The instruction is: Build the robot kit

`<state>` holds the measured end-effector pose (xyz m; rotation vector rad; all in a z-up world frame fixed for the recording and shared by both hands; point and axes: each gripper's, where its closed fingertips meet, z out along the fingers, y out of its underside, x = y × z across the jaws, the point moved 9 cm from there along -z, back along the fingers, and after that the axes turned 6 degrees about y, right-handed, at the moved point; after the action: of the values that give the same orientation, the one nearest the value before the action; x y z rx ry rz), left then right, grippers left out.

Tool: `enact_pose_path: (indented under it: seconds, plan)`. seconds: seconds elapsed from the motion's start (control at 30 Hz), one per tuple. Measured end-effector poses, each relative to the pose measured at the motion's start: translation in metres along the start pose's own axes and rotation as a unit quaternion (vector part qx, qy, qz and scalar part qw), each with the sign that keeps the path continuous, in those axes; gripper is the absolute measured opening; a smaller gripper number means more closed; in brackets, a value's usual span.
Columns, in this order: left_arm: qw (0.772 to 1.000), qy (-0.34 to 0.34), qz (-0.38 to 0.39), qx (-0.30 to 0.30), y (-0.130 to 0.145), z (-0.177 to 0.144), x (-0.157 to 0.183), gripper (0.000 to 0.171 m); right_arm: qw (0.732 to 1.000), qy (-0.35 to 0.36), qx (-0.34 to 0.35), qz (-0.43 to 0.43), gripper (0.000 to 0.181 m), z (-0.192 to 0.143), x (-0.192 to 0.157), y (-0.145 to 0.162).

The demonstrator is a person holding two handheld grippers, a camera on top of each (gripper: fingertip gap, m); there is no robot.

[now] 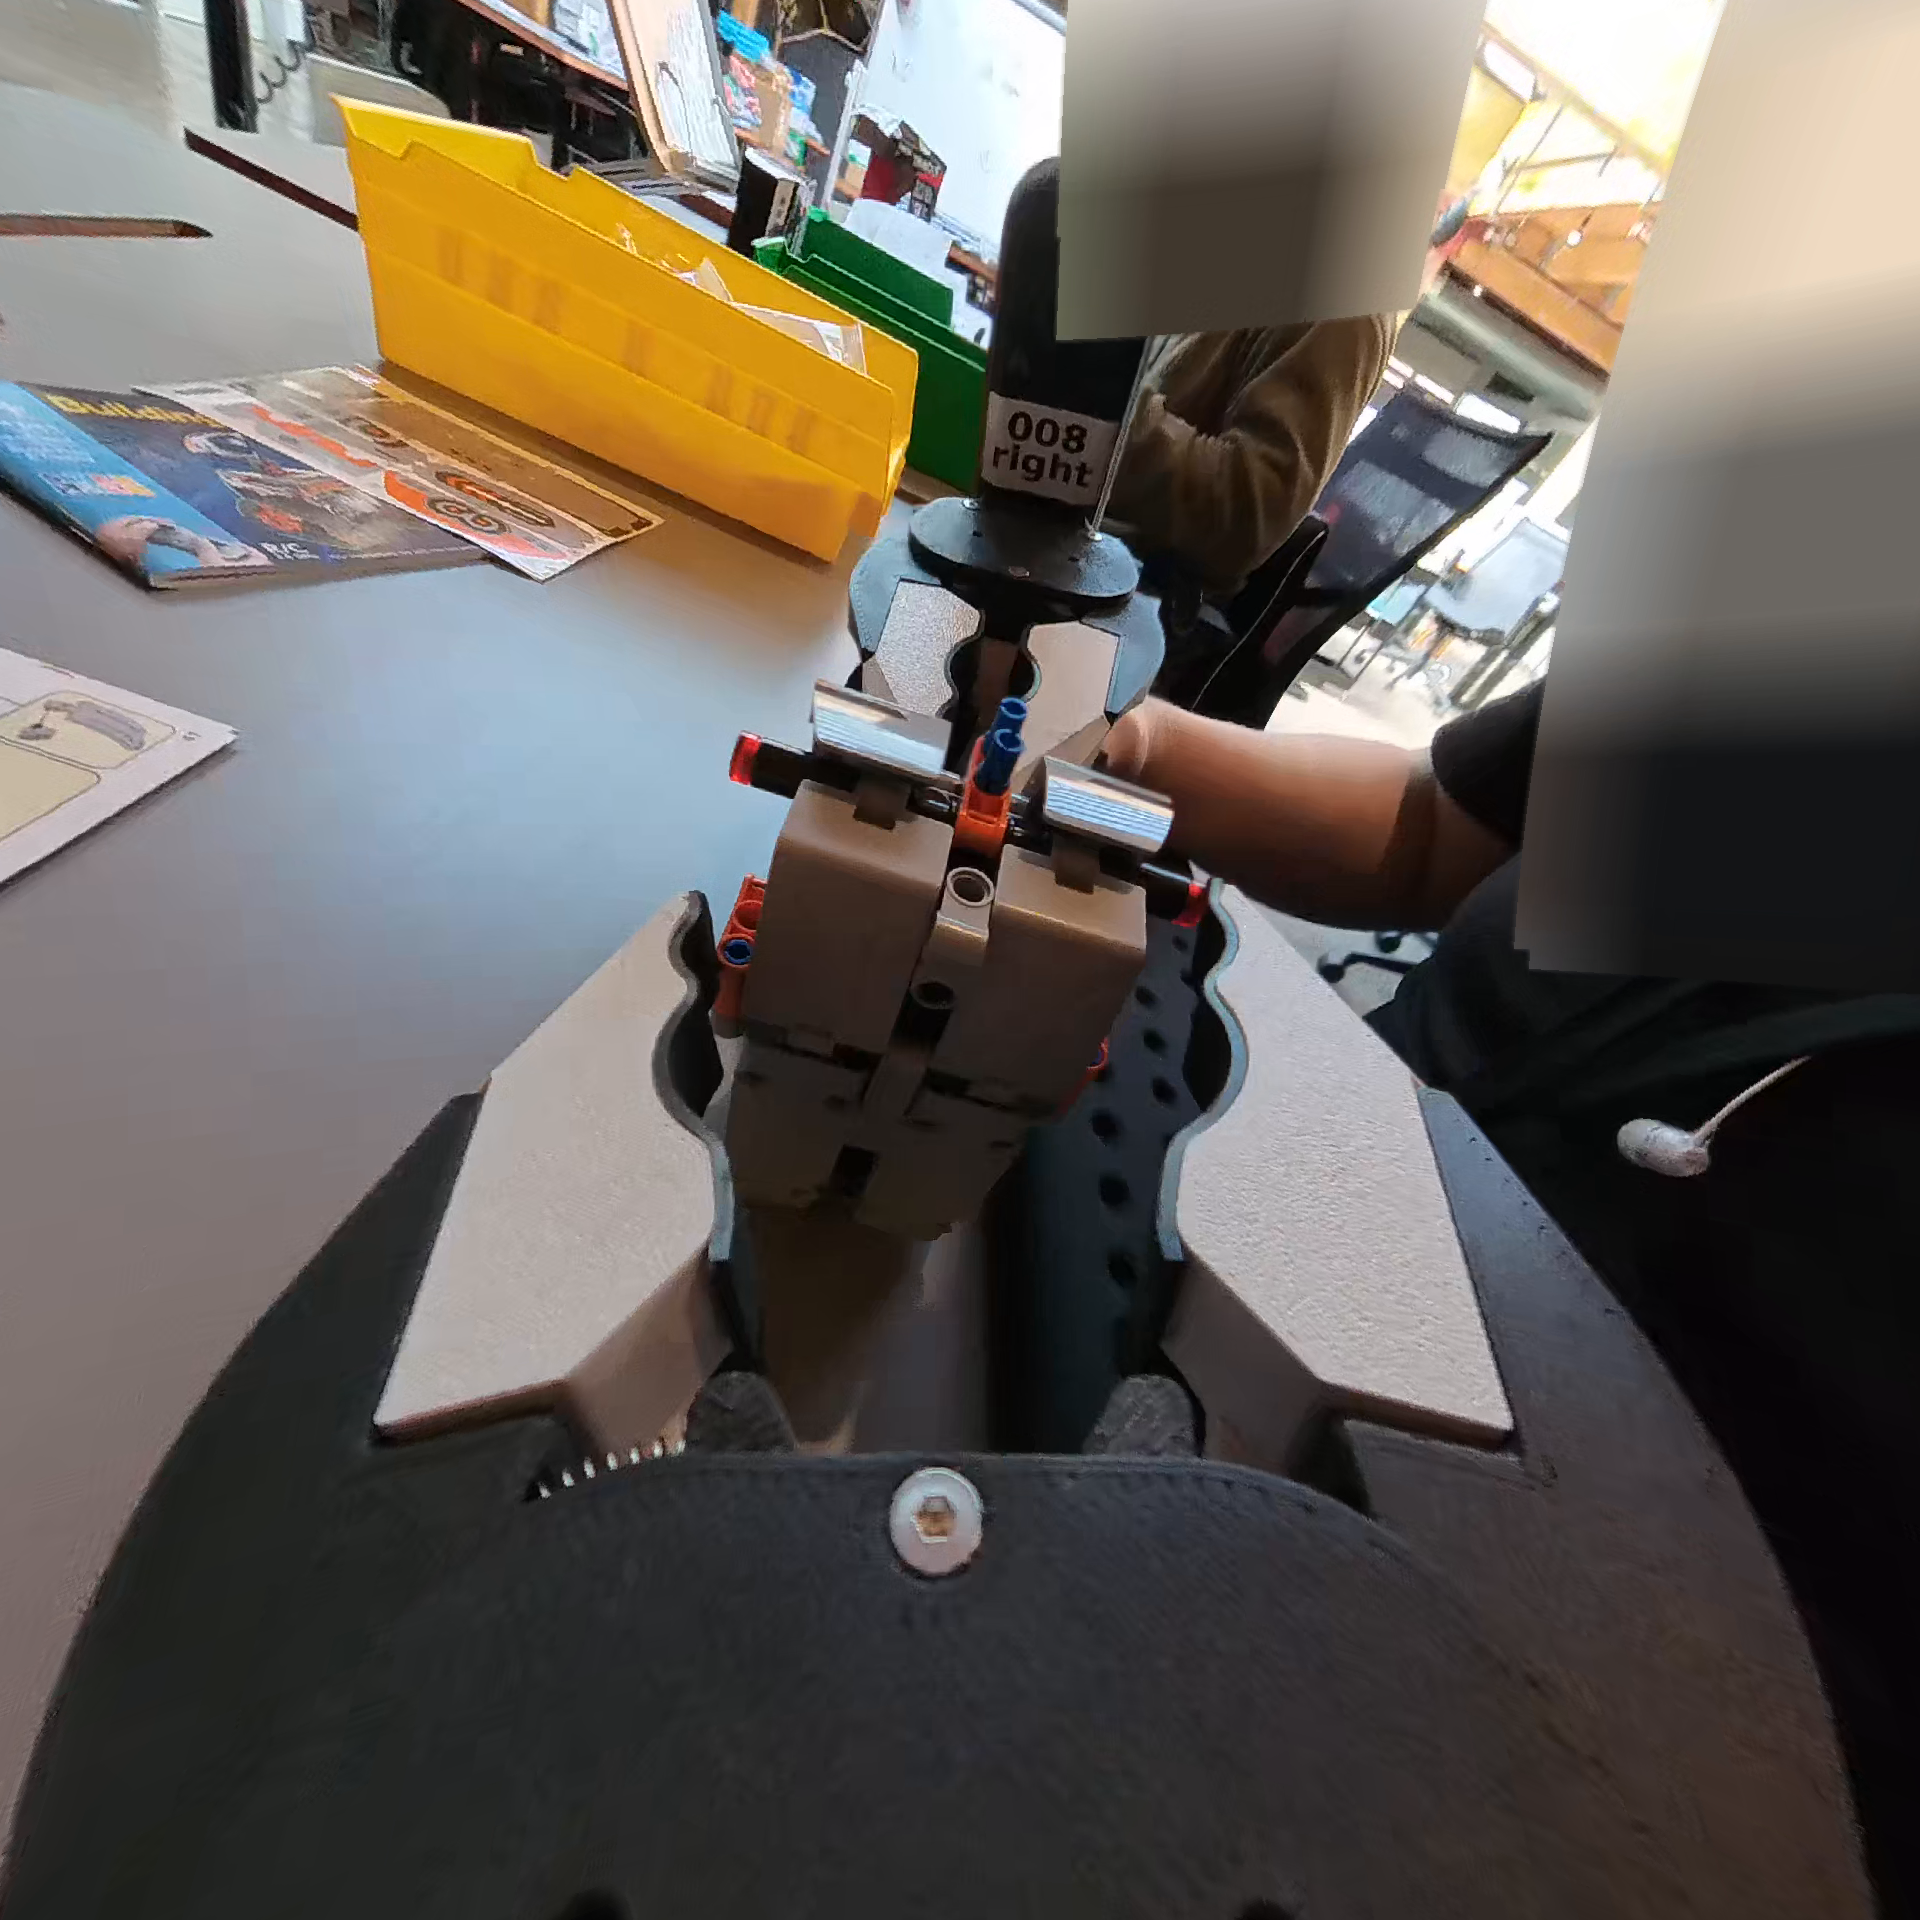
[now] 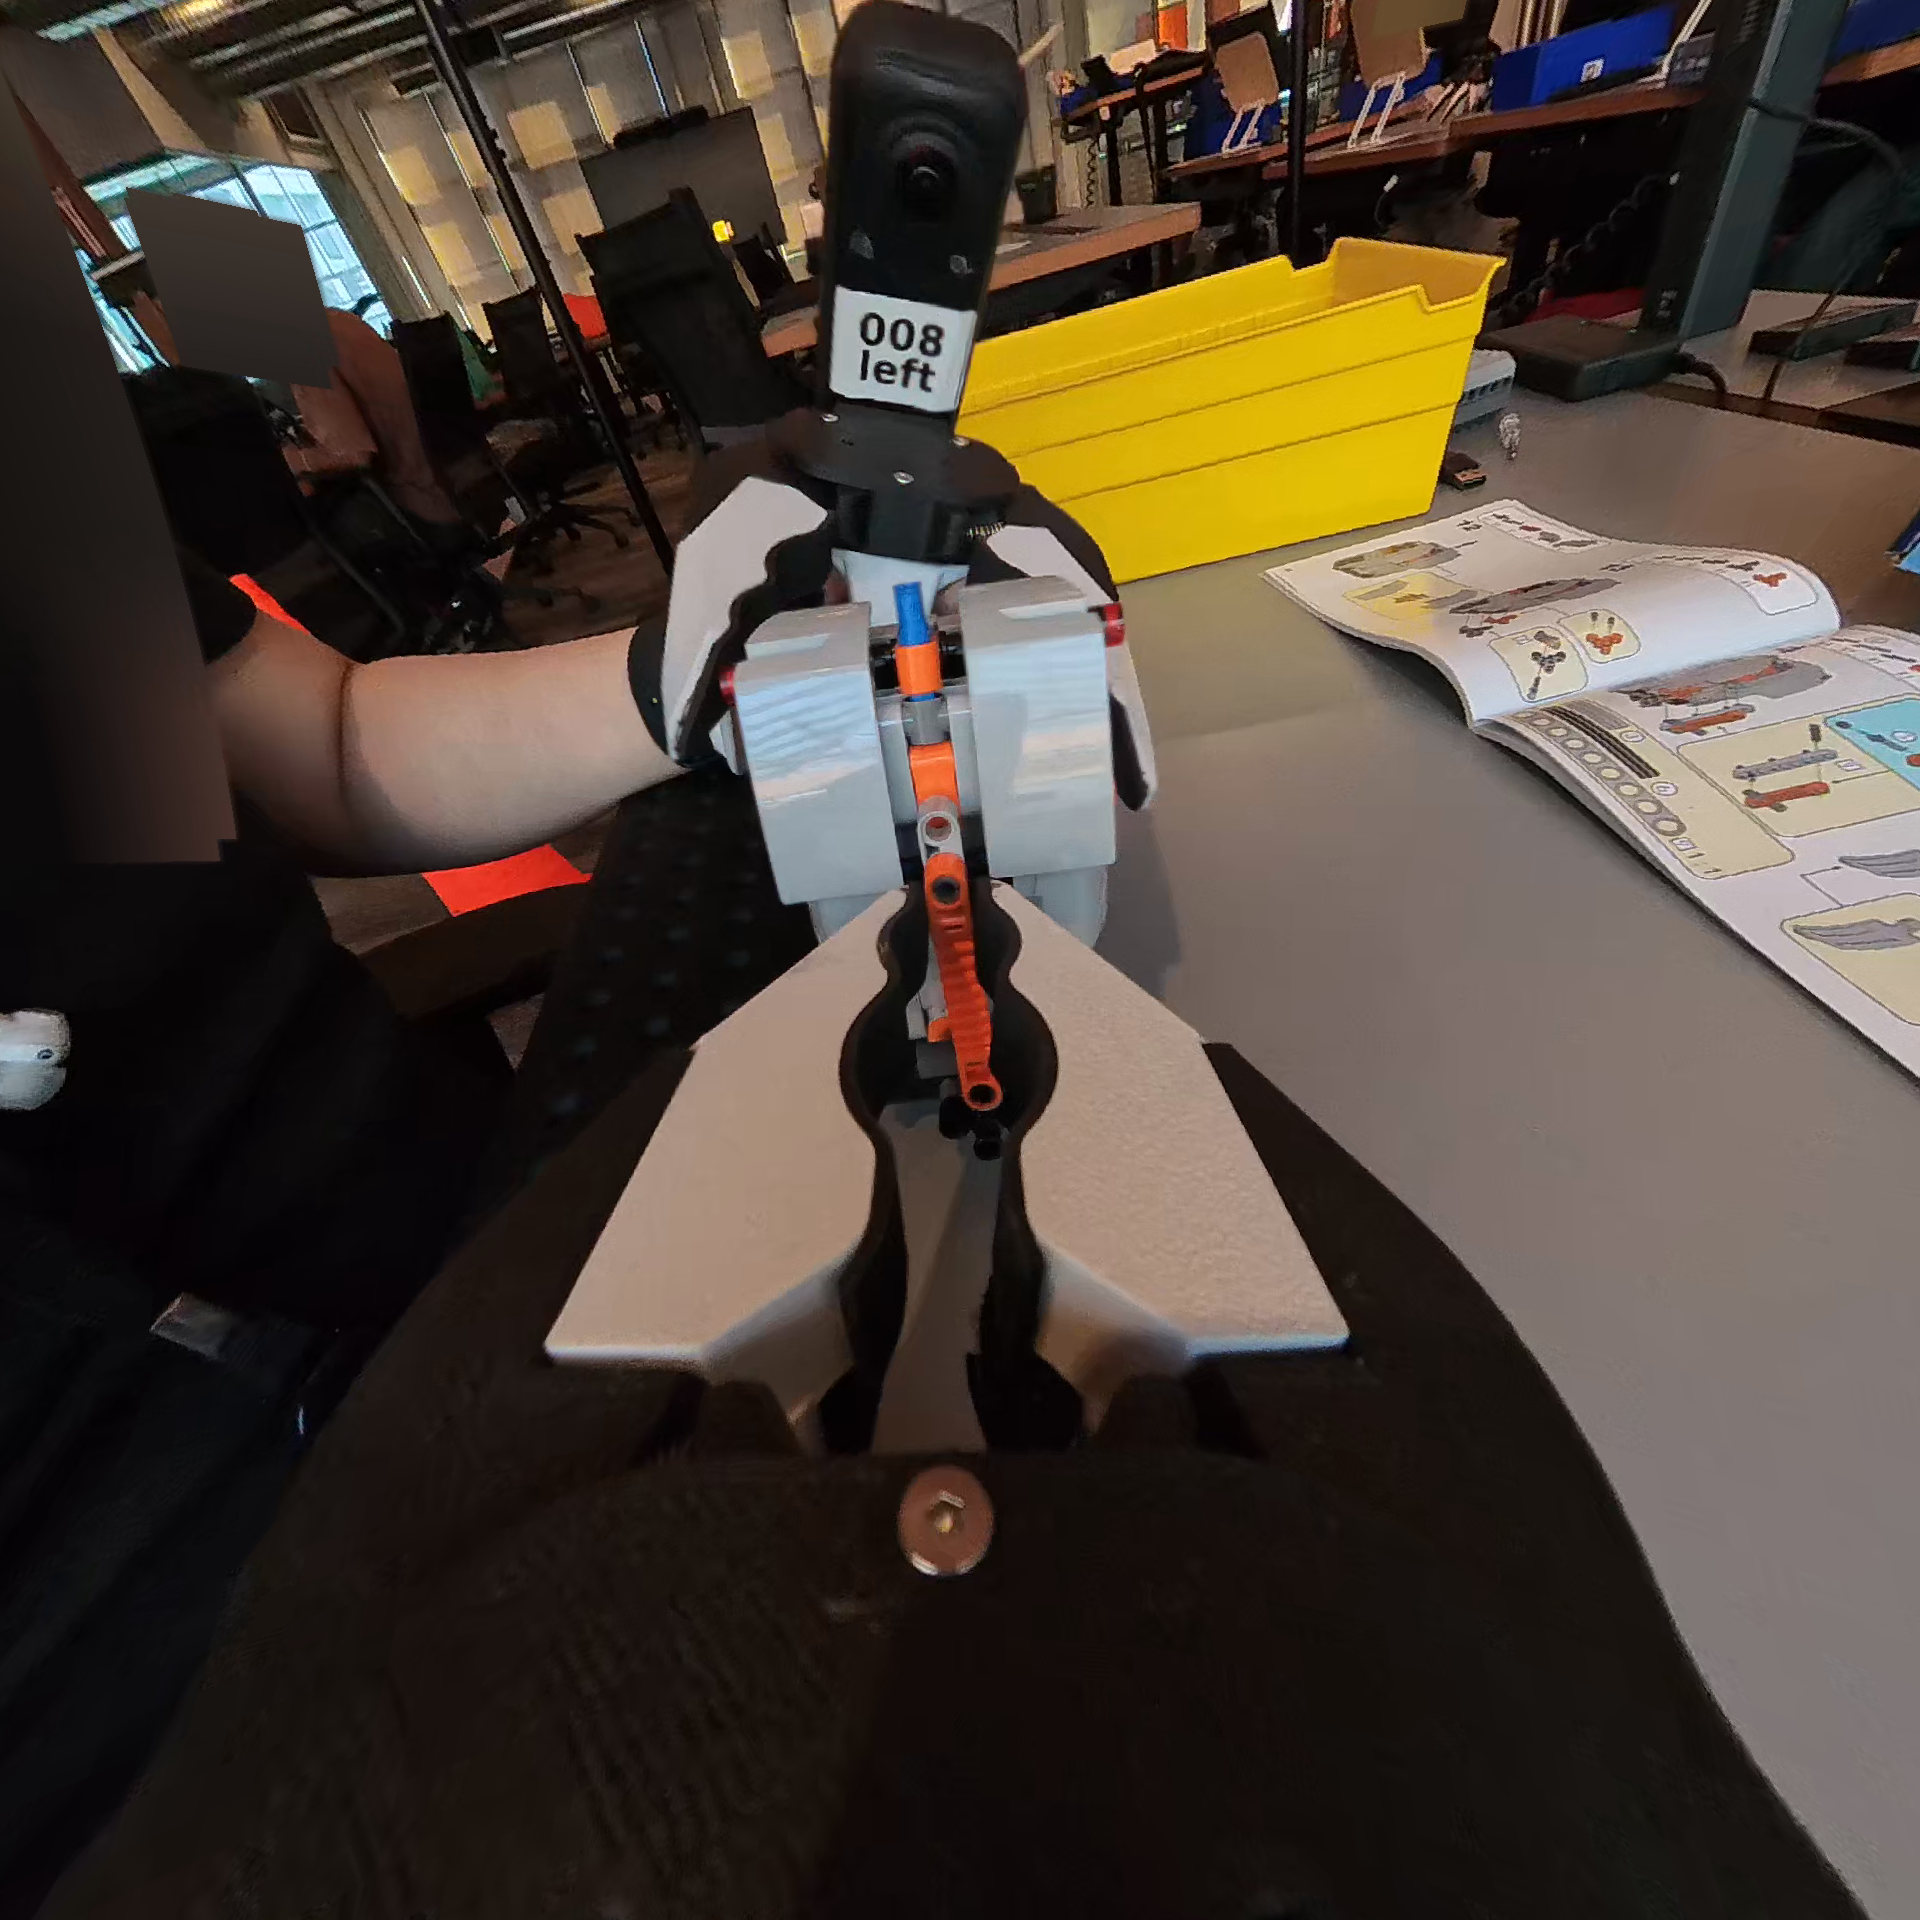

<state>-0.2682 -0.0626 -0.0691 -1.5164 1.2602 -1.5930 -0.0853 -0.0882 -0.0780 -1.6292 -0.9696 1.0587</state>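
Observation:
A grey brick-built assembly (image 1: 862,914) with orange parts, blue pins (image 1: 1006,732) and red-tipped black axles is held above the grey table's (image 1: 416,779) edge. My left gripper (image 1: 956,914) is shut on its grey body, one finger on each side. My right gripper (image 2: 951,914) faces it and is shut on a thin orange beam (image 2: 961,987) that sticks out of the assembly's (image 2: 821,748) end. Each gripper also shows in the other's view: the right (image 1: 992,769) at the assembly's far end, the left (image 2: 925,727) around the grey blocks. A black perforated piece (image 2: 665,935) lies beside the assembly.
A yellow bin (image 1: 623,343) and a green bin (image 1: 883,301) stand at the table's back. Booklets (image 1: 208,478) and a sheet (image 1: 73,748) lie to the left. An open instruction booklet (image 2: 1662,707) lies on the table. A person's forearm (image 2: 447,748) reaches in. Office chairs stand behind. Only a small space, under 4 cm, lies between the two pairs of fingers.

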Motion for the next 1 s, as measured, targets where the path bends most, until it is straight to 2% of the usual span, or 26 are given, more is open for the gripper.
enact_pose_path:
  seconds: [0.13,0.43,0.57,0.67,0.77,0.93,1.0]
  plan:
    - [0.999,-0.012,0.042,-0.017,0.004,0.001,0.009,0.091,1.0,-0.004,-0.008,-0.018,0.007,-0.002,-0.004,0.001]
    - [0.999,-0.004,0.036,-0.011,0.008,-0.005,0.015,0.09,0.999,-0.014,0.005,-0.044,0.006,-0.001,-0.009,-0.001]
    - [0.998,-0.011,0.059,-0.017,0.008,-0.008,0.019,0.088,0.998,-0.014,0.005,-0.058,0.006,-0.001,-0.011,-0.001]
    - [0.998,-0.004,0.067,-0.021,0.012,-0.015,0.021,0.077,0.999,-0.022,0.004,-0.048,0.007,0.0,-0.01,0.0]
    - [0.998,-0.007,0.064,-0.011,0.014,-0.02,0.021,0.073,0.999,-0.022,0.003,-0.044,0.007,0.001,-0.01,0.0]
    - [0.995,-0.049,0.086,-0.009,0.01,-0.019,0.024,0.07,0.999,-0.008,0.0,-0.033,0.007,0.0,-0.007,0.0]
    - [0.992,-0.065,0.108,-0.002,0.01,-0.021,0.028,0.061,0.999,-0.006,-0.002,-0.036,0.007,0.0,-0.008,0.0]
